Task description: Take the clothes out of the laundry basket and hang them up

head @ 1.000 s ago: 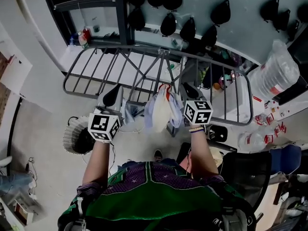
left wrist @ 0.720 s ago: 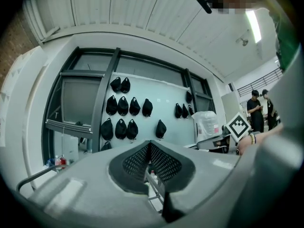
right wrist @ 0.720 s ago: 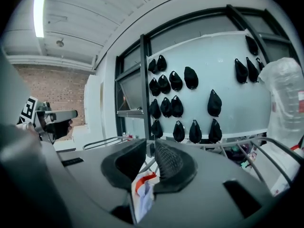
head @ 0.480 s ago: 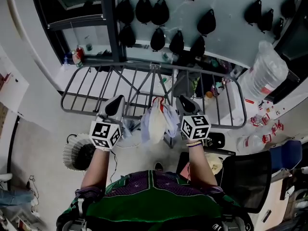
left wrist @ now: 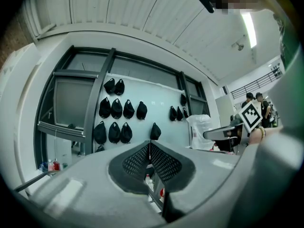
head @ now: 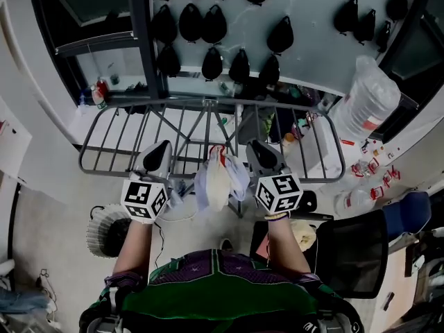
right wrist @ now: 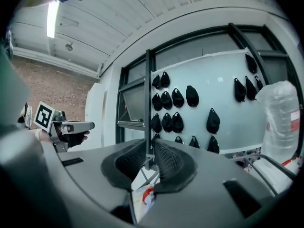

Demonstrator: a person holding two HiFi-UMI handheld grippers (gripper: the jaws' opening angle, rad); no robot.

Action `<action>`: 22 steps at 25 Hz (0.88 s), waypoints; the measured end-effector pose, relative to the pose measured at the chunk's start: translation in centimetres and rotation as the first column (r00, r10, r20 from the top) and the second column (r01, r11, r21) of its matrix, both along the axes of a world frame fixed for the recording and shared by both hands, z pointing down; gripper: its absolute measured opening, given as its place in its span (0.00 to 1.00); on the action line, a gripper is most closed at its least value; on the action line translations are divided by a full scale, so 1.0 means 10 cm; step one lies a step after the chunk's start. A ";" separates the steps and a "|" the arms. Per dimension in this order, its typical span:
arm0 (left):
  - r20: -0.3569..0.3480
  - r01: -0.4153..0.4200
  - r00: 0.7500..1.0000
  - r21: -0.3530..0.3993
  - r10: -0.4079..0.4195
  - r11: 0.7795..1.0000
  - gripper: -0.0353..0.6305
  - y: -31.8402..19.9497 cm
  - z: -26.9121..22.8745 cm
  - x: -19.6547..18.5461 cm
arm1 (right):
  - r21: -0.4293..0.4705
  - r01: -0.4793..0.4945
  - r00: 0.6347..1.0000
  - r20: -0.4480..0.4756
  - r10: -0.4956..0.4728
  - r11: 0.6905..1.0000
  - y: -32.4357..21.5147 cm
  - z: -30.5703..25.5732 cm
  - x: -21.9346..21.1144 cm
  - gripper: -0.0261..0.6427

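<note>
Pale garment (head: pixel 217 180) hangs between both grippers, in front of the drying rack (head: pixel 132 127).
No print readable anywhere, only the square markers on the cubes. Right gripper (head: pixel 259 152) is nipped narrow on the garment; left gripper (head: pixel 158 151) is fully closed and empty. The garment is limp, long axis up-down, bunched red-marked end uppermost. Head view alone shows its full length and the white slatted basket (head: pixel 103 229) on the floor. Right gripper view gives just a white-red scrap (right wrist: pixel 144 197) low between its jaws, plus a brick wall (right wrist: pixel 52 87). Both gripper views show the black pouches (left wrist: pixel 116 109) on the wall.

No text, label or number can be read.
</note>
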State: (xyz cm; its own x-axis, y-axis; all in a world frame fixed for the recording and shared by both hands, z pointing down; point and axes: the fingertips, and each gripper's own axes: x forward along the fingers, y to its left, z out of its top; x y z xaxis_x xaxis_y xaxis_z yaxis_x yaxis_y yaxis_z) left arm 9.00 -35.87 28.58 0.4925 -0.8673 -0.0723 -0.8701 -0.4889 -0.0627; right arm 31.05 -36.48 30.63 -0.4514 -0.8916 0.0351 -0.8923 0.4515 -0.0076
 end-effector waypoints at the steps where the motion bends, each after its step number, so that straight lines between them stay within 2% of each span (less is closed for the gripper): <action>1: -0.001 0.001 1.000 0.005 -0.001 1.000 0.08 0.00 -0.03 0.00 | 0.011 0.000 1.000 0.000 0.000 1.000 0.02 -0.05 0.01 0.11; 9: -0.021 0.011 1.000 0.039 -0.010 0.999 0.08 0.04 -0.25 -0.01 | 0.088 0.007 1.000 0.017 -0.008 0.996 0.16 -0.43 0.03 0.11; 22: -0.044 0.033 0.999 0.054 -0.031 0.998 0.08 0.20 -0.32 -0.03 | 0.115 0.018 1.000 0.023 -0.021 0.993 0.27 -0.53 0.02 0.11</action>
State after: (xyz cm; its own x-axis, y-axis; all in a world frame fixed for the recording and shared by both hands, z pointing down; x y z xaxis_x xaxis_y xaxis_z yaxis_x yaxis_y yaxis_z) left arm 8.71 -33.83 25.34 0.4602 -0.8767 -0.1404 -0.8876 -0.4578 -0.0507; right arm 31.25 -33.77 25.28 -0.4680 -0.8802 -0.0781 -0.8836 0.4677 0.0239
